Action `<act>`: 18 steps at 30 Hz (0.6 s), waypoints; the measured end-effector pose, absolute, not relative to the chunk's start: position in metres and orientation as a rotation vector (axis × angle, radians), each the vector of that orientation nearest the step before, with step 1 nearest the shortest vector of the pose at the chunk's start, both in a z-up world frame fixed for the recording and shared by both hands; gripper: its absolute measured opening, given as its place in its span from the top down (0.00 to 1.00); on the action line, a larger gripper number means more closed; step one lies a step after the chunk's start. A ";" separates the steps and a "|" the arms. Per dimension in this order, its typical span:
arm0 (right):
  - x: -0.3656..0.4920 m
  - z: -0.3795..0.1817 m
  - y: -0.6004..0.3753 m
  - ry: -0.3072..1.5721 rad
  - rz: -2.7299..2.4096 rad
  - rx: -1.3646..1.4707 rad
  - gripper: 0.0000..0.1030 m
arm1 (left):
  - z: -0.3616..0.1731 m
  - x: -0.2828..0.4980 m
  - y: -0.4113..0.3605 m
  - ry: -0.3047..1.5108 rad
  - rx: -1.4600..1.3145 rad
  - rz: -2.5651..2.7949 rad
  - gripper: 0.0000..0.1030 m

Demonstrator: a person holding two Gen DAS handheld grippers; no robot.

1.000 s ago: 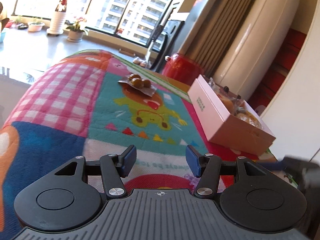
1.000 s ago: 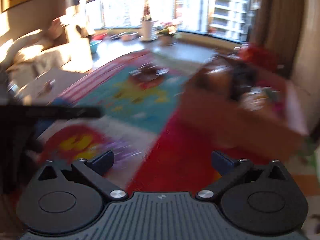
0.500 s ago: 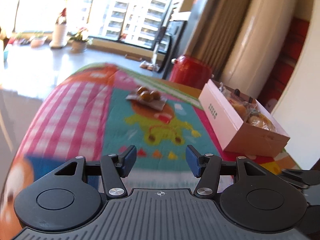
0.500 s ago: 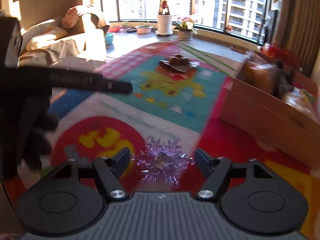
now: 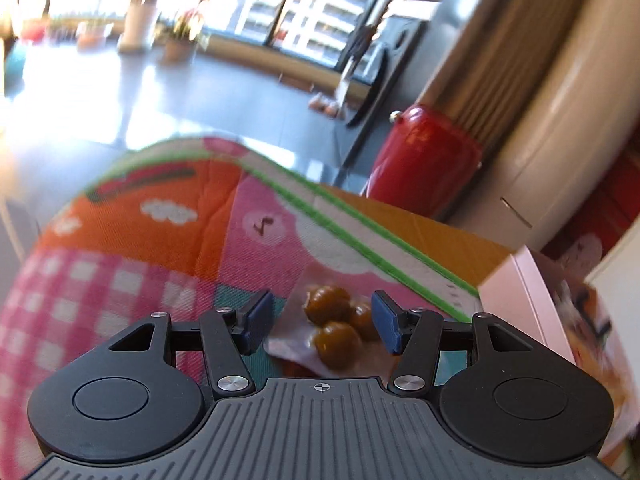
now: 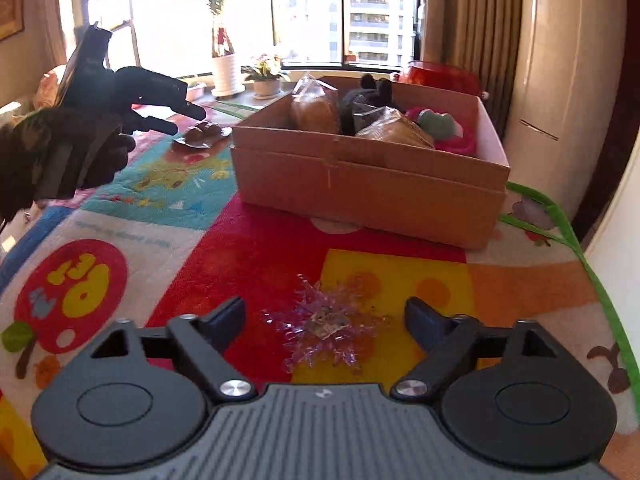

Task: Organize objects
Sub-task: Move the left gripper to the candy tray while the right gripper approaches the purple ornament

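1. Left wrist view: left tongs [image 5: 322, 318] gape around round brown balls [image 5: 336, 320] in crinkly wrapping, lower centre, untouched.
2. Right tongs [image 6: 325, 318], just widening, straddle a spiky purple crystal snowflake [image 6: 324, 326] on the patchwork mat [image 6: 248, 248], below the cardboard box [image 6: 368, 188].

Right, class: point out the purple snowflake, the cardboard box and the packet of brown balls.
purple snowflake [image 6: 326, 326]: right wrist view, on its centre.
cardboard box [image 6: 360, 188]: right wrist view, on its front wall.
packet of brown balls [image 5: 334, 322]: left wrist view, on the brown balls in the middle.
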State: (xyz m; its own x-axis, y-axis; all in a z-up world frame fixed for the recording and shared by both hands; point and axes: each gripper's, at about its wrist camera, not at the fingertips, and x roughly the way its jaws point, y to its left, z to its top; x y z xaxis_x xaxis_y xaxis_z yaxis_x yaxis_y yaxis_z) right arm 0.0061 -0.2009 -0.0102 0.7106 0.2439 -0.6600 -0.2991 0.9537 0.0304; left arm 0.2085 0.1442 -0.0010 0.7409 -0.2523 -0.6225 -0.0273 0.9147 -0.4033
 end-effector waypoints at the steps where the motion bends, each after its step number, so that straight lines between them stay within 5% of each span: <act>1: 0.006 -0.009 -0.203 0.721 0.306 -0.073 0.13 | -0.001 0.209 0.145 0.716 -0.427 -0.136 0.42; 8: 0.014 -0.013 -0.204 0.740 0.321 -0.049 0.00 | -0.001 0.189 0.096 0.716 -0.173 -0.252 0.41; 15: 0.014 -0.014 -0.200 0.742 0.309 -0.068 0.00 | -0.003 0.165 0.042 0.696 0.072 -0.244 0.38; 18: 0.014 -0.015 -0.200 0.741 0.300 -0.069 0.00 | -0.004 0.165 0.042 0.702 0.032 -0.214 0.44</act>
